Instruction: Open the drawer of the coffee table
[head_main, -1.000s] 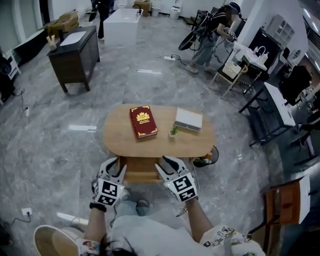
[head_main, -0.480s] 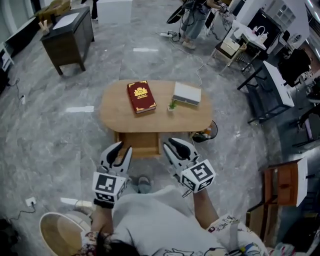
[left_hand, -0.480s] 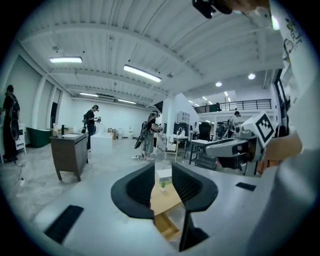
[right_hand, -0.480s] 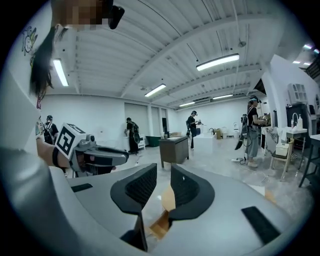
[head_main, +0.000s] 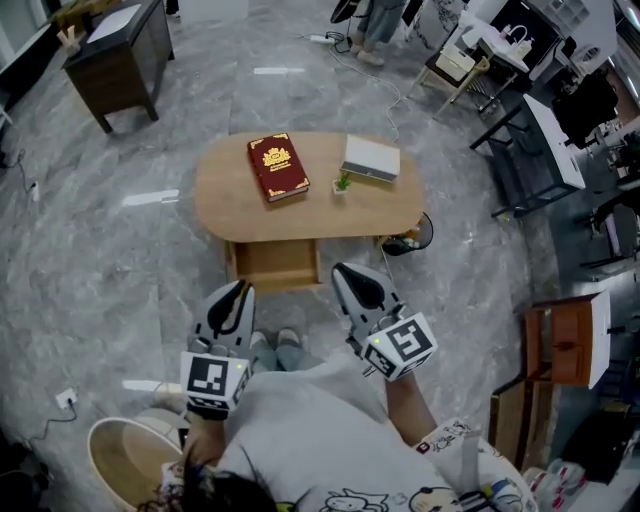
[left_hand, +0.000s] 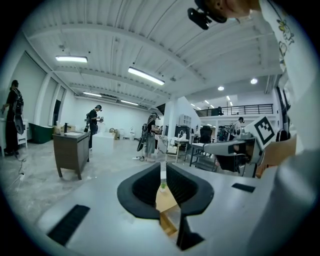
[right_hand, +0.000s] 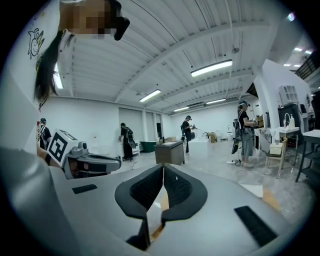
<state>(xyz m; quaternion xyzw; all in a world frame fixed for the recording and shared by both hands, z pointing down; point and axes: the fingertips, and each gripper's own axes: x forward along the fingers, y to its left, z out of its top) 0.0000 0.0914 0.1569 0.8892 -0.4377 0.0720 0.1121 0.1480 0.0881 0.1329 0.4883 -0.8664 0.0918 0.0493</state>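
The oval wooden coffee table stands mid-floor in the head view. Its drawer is pulled out toward me and looks empty. On the top lie a red book, a white box and a tiny plant. My left gripper hovers just short of the drawer's left corner. Its jaws are closing, a thin gap is left and nothing is between them. My right gripper hangs to the right of the drawer, shut on nothing. Neither touches the drawer.
A black bin sits at the table's right end. A dark cabinet is far left, desks and a wooden stool at the right. My feet are below the drawer, and a round beige seat is at bottom left.
Both grippers have drawn back from the drawer's front toward my body and risen. Their jaws have narrowed from wide apart to nearly or fully together. The table now sits farther off.
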